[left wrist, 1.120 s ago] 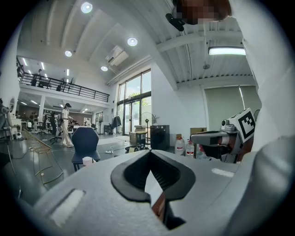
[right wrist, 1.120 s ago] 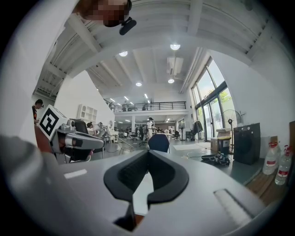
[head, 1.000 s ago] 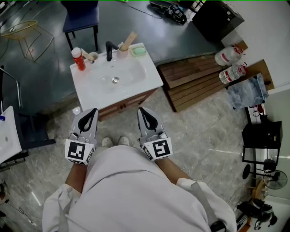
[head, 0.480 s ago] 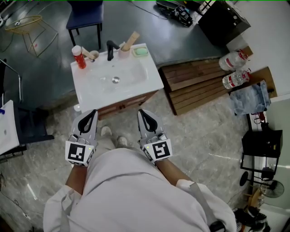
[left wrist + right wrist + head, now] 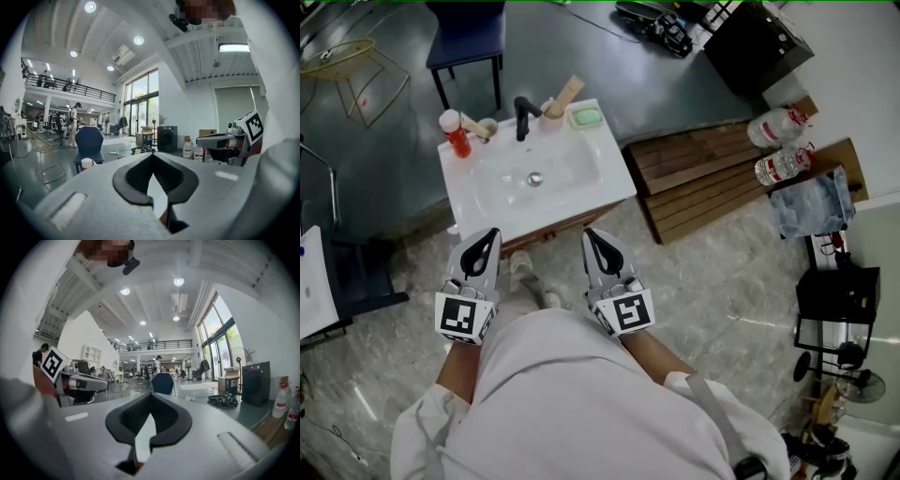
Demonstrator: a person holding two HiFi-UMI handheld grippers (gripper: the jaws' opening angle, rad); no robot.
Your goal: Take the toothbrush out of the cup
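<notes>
So both claws are held low in front of the person, pointing out at the front edge of the counter [image 5: 609,178] without touching it. The left claw [image 5: 480,251] has its jaws pressed together with nothing in between. Same deal with the right claw [image 5: 602,249]: tips together, empty. They sit side by side, with the person's shoes on the floor [image 5: 712,272] showing between them.

The cup [image 5: 553,111] is on the back edge of the counter, just right of the black faucet [image 5: 523,114], well away from both claws. A tan stick pokes up out of it, leaning to the right, and that looks like the toothbrush [image 5: 570,90], though it's too small to be sure. Right beside the cup, toward the back right corner, there's a green soap [image 5: 585,117] on its dish.

On the other side of the faucet is a small bowl [image 5: 487,127] with another thin stick resting across it, and at the back left corner a red bottle [image 5: 454,134] with a white cap stands upright. The basin takes up the middle of the counter.

Off the counter: a blue chair [image 5: 467,39] behind it, wooden slats [image 5: 703,178] on the floor to the right, and two water bottles [image 5: 776,124] lying at the far end of those slats.
</notes>
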